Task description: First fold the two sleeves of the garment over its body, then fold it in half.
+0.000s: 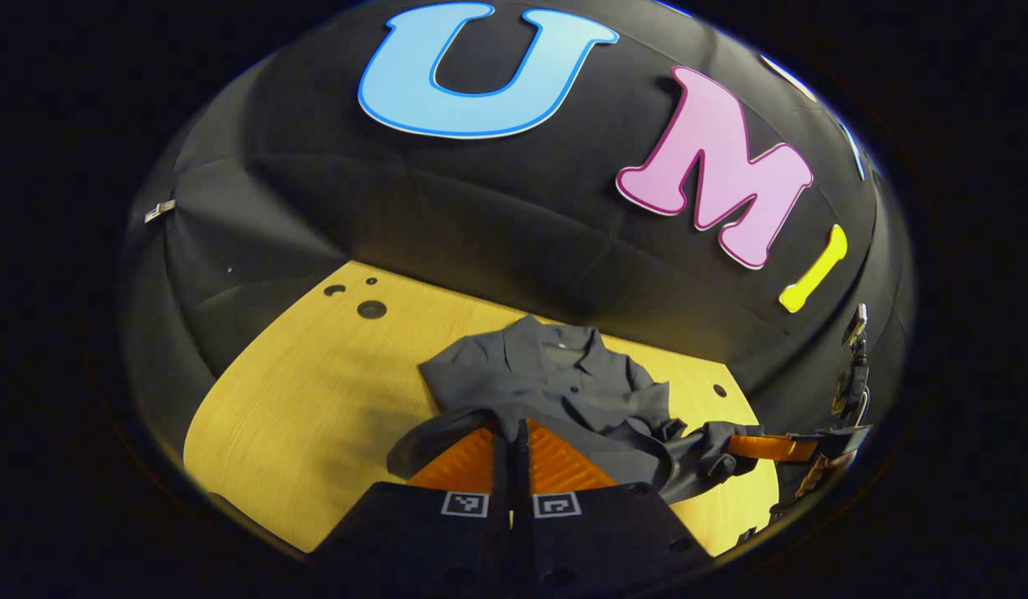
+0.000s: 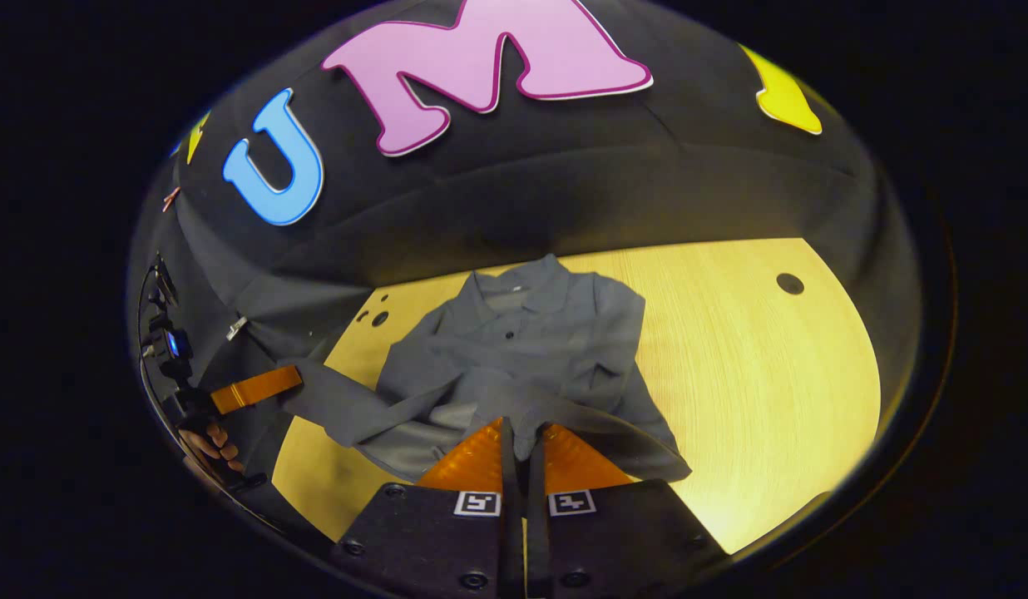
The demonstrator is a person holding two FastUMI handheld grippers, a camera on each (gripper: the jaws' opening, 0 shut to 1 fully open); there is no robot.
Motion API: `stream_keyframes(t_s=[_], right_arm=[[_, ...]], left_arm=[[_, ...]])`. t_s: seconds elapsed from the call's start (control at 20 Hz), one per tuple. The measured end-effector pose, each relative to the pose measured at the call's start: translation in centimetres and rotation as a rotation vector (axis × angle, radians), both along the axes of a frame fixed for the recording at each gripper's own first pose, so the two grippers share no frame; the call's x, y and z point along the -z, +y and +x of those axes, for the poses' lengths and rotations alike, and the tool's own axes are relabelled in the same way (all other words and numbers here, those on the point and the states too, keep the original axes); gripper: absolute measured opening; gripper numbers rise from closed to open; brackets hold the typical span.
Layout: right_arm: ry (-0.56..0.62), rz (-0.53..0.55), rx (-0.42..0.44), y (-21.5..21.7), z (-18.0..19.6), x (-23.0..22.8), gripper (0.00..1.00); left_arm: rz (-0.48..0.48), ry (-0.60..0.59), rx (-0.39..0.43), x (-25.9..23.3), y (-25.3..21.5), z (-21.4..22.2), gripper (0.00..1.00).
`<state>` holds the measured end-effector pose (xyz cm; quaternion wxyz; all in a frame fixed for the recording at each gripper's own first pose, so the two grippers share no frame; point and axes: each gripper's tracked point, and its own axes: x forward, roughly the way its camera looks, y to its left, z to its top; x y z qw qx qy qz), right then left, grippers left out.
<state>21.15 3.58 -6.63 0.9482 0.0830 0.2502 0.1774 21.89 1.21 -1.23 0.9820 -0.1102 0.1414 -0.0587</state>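
Left gripper view, nearest: left gripper low in frame, jaws pressed nearly together, pinching the hem of the shirt where dark cloth folds in between the fingers. Just beyond, shirt bunched and lifted at the near edge, lying on the table farther back, collar away from the camera, a button showing at the chest. Off to the right, right gripper clamped on another part of the hem, cloth gathered round its tips. Behind, a few round holes in the tabletop, then the black cloth wall.

Right gripper view, nearest: right gripper with jaws drawn close, nipping the shirt's near edge, cloth tucked between the fingers. Beyond, shirt spread toward the collar, both sleeves lying folded over the body, near hem raised off the table. To the left, left gripper gripping the hem's far corner, cloth stretched as a band toward it; a hand holding its handle at the frame's edge. Farthest, holes in the tabletop and the cloth wall.
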Motion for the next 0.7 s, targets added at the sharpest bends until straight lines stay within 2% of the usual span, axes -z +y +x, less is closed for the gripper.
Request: stream_keyframes(t_s=[0.1, 0.15, 0.4, 0.7], right_arm=[[-0.014, 0.007, 0.014, 0.0, 2.2, -0.6, 0.06], [-0.020, 0.011, 0.022, 0.0, 3.4, -0.8, 0.06], [-0.030, 0.019, 0.066, -0.2, 9.9, 0.0, 0.06], [-0.034, 0.007, 0.063, 1.0, 16.5, 0.9, 0.06]], left_arm=[[-0.012, -0.019, -0.005, -0.6, 0.1, 2.5, 0.02], [-0.024, -0.027, -0.008, -0.9, 0.1, 3.8, 0.05], [-0.035, -0.055, -0.028, 0.5, 1.3, 10.8, 0.05], [-0.058, -0.060, -0.038, 1.8, 1.9, 17.1, 0.05]])
